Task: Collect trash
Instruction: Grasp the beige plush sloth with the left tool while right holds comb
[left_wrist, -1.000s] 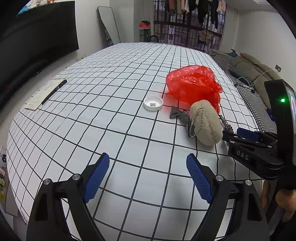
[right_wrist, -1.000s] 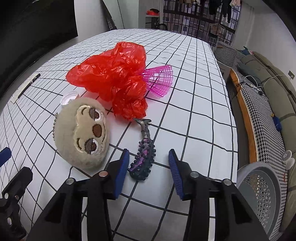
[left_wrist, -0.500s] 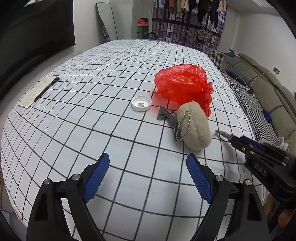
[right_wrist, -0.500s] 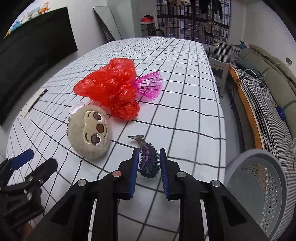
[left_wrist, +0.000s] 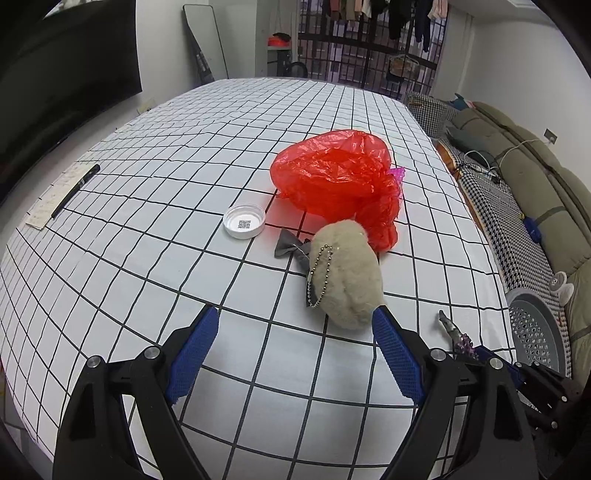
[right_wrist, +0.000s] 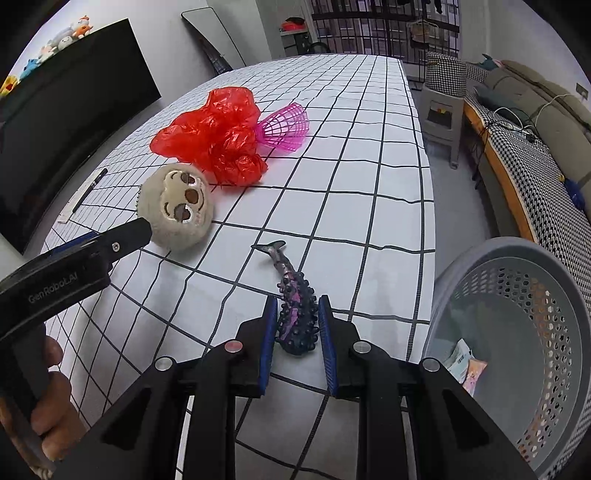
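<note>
Grey basket (right_wrist: 517, 280) sits low off the surface's (right_wrist: 369, 147) right edge. My left tongs (left_wrist: 291, 354) gape empty near the plush. Right tongs (right_wrist: 297, 328) clamp the knobbly fish toy (right_wrist: 295, 306) — I'd lift clear, then release over the basket.

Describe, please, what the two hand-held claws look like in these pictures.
Both are matte black plastic with silver screws. The left claw and the right claw each carry two fingers lined with textured blue pads. In the right wrist view, the left body bears pale lettering. No sleeve or cable is visible.
</note>
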